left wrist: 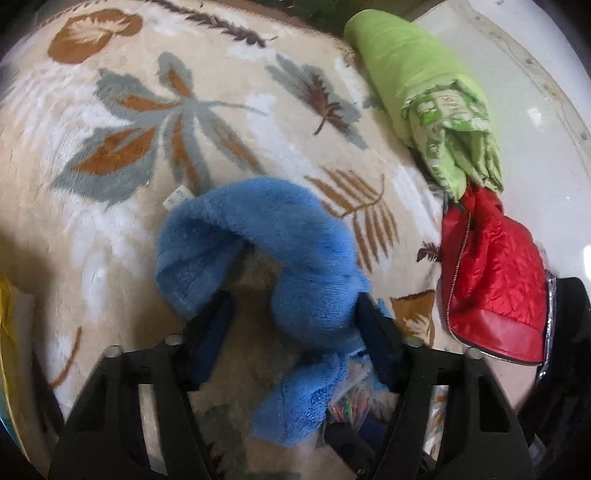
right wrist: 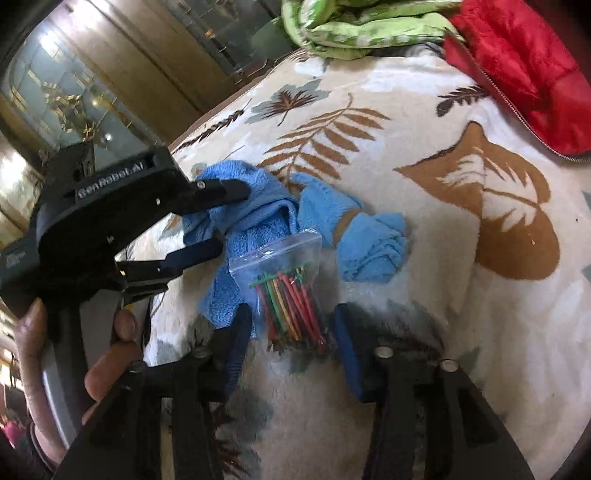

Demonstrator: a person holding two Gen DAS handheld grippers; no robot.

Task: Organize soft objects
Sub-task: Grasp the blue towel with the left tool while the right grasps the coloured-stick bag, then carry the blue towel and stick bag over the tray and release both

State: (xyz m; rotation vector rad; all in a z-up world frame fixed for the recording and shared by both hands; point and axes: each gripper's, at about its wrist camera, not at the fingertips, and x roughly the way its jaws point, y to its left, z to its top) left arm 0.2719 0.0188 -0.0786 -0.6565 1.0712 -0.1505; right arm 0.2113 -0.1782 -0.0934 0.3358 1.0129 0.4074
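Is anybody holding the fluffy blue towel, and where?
Cannot tell for sure: the left gripper is open around a raised fold of the blue towel. The right gripper is open, straddling the stick bag.

On the blanket (right wrist: pixel 424 229), a bag of sticks (right wrist: pixel 291 288) lies on the towel (right wrist: pixel 258 229), with a jacket (right wrist: pixel 524 74) and folded cloth (right wrist: pixel 354 26) behind.

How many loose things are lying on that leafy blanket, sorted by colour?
Blue: 1, the blue towel
Green: 1, the green cloth bundle
Red: 1, the red quilted pouch
Clear: 1, the plastic bag of coloured sticks
Total: 4
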